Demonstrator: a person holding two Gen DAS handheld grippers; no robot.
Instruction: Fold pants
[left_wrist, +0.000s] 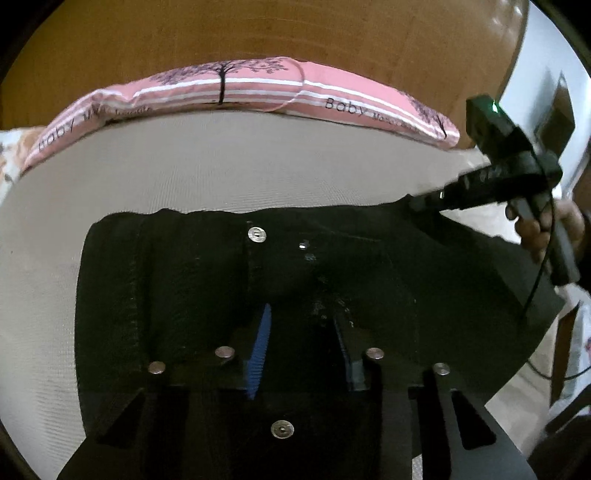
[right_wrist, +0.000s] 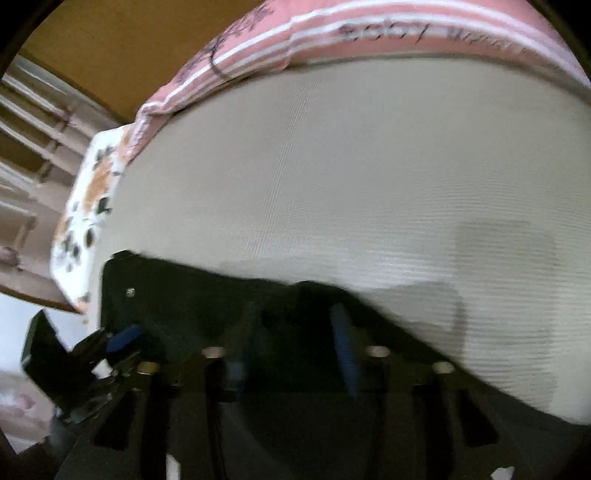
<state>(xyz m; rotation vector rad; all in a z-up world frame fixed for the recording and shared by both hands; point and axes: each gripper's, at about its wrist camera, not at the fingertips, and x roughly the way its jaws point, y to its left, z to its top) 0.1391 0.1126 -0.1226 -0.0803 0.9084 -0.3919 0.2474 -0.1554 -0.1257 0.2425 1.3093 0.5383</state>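
Left wrist shows the pants (left_wrist: 229, 280), black denim, flat on the bed (left_wrist: 184, 173), my left tongs (left_wrist: 301, 332) spread wide over them. My right tongs (left_wrist: 421, 203) touch the waistband corner; whether they're clamped I cannot tell. Heavy, floppy cloth: I'd grip the stiffer waistband.

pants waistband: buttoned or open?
Buttoned, it seems: the silver button sits on the closed waistband of the black pants lying flat on the beige bed. No gap shows.
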